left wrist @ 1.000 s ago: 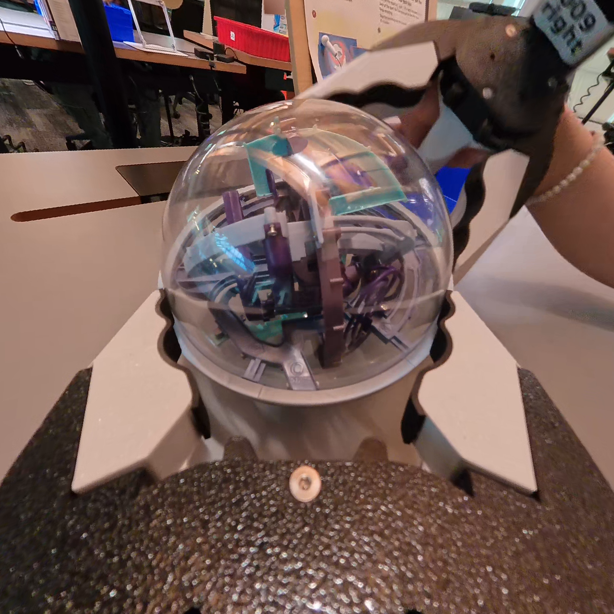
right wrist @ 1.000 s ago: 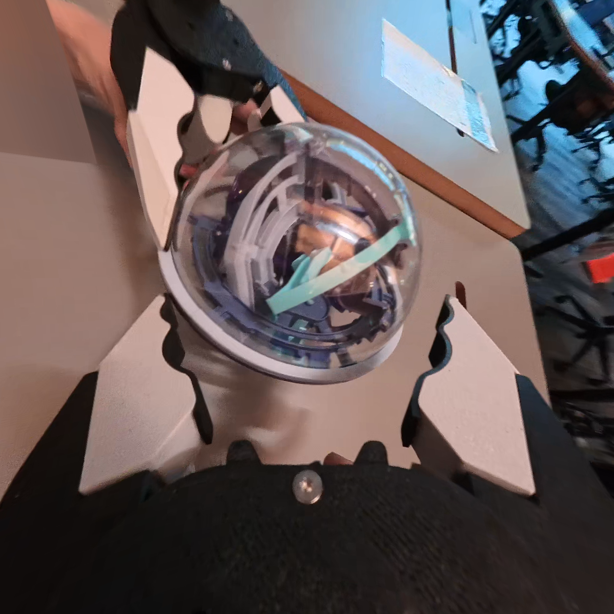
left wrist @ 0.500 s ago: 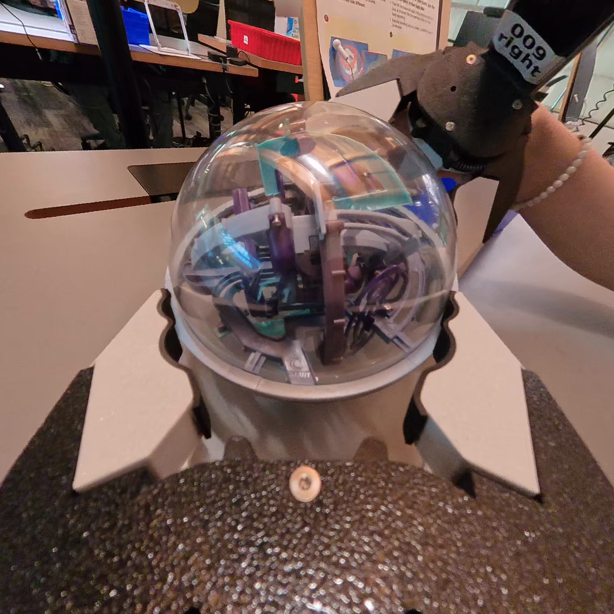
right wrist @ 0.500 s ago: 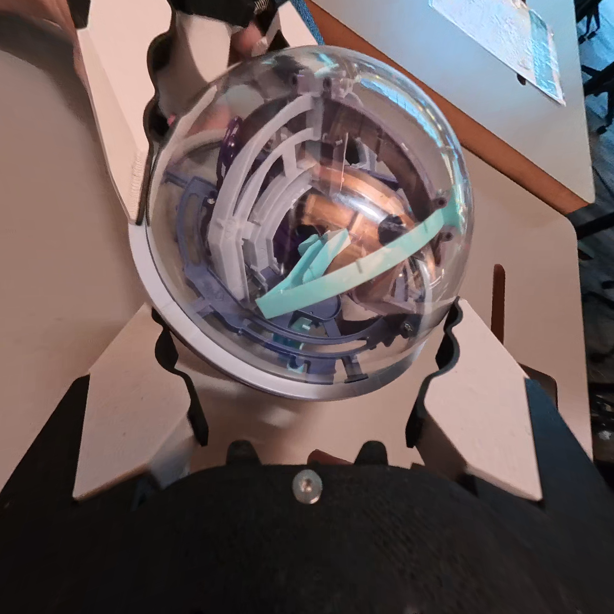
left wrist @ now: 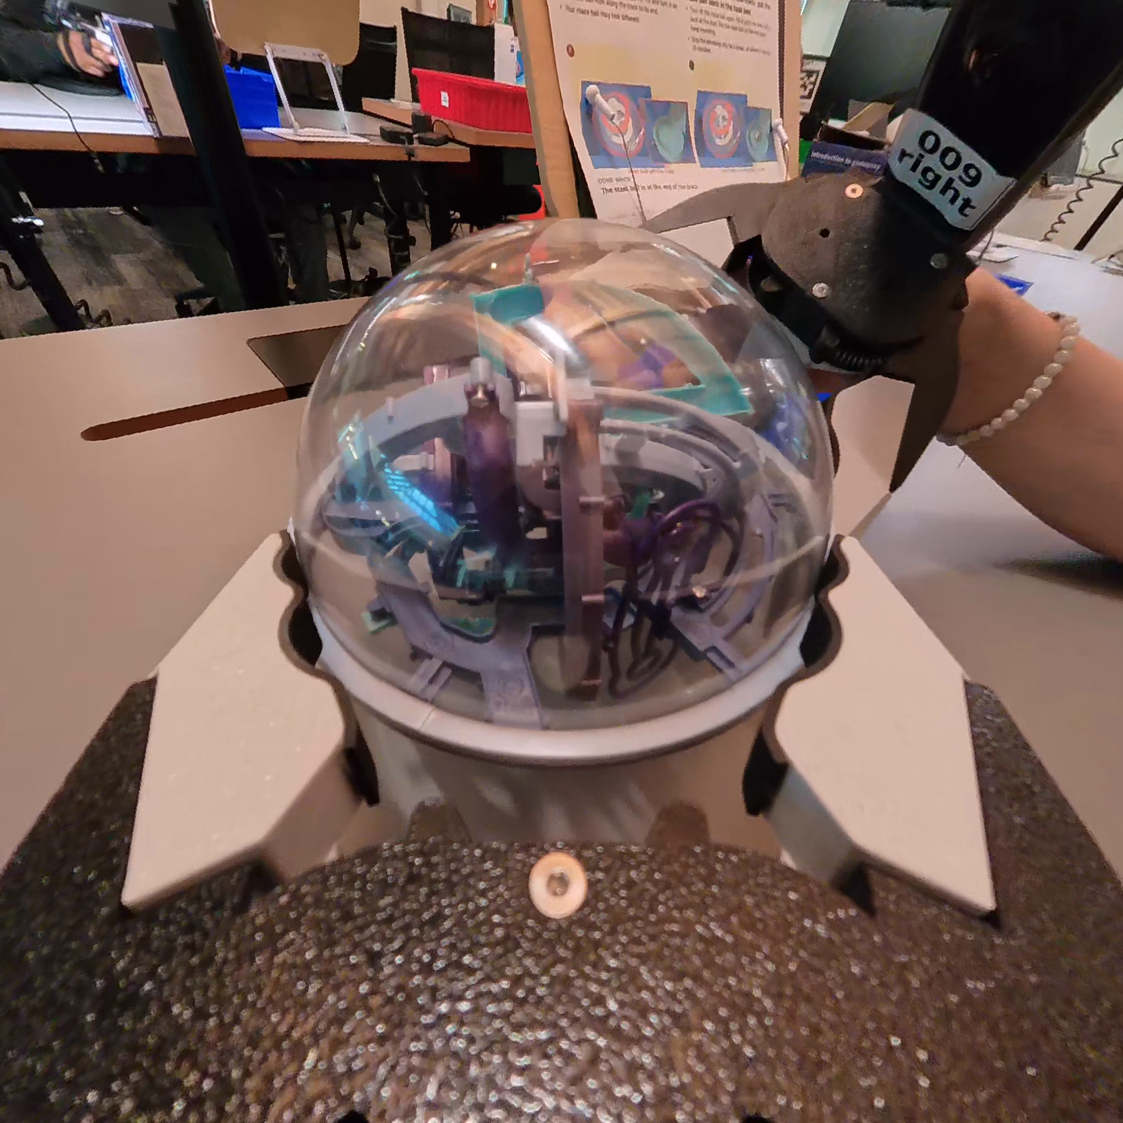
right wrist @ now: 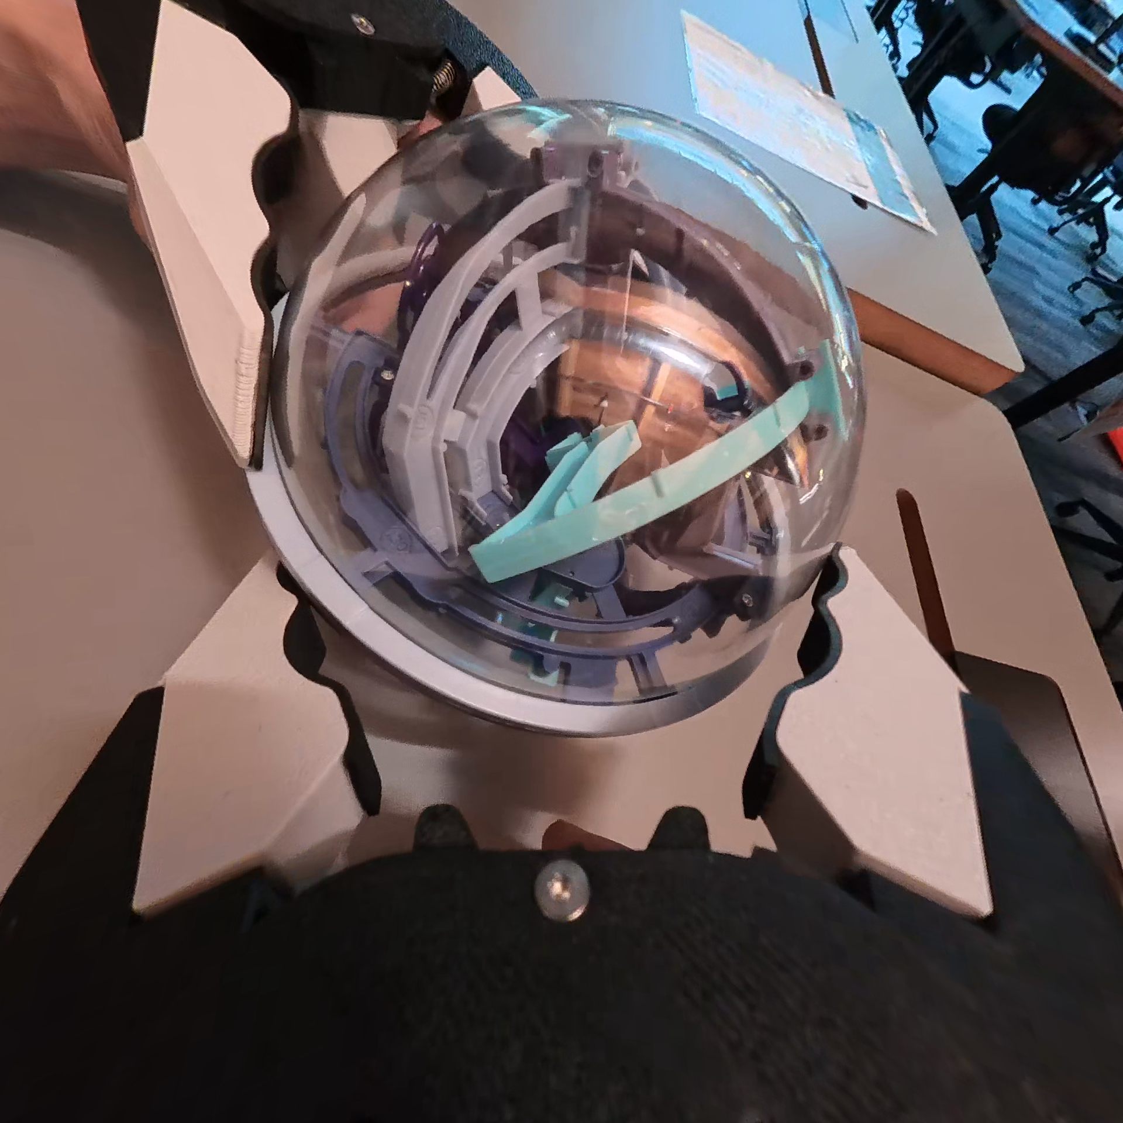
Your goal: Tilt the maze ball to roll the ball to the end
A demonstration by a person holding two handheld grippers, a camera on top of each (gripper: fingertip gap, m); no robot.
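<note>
What we cannot make out

The small steel ball inside the clear plastic maze sphere (left wrist: 562, 474) escapes us among blurred tracks; the sphere hides the far black right gripper's (left wrist: 784, 340) fingertips, and the white printed poster (left wrist: 668, 91) is cut by the top edge.

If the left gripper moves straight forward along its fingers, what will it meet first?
The maze ball already fills the left gripper; pushed forward, it would likely meet the right gripper behind the ball.

Bright indoor light; glare on clear maze ball (left wrist: 562, 462); slight motion blur; wide-angle edge distortion.
</note>
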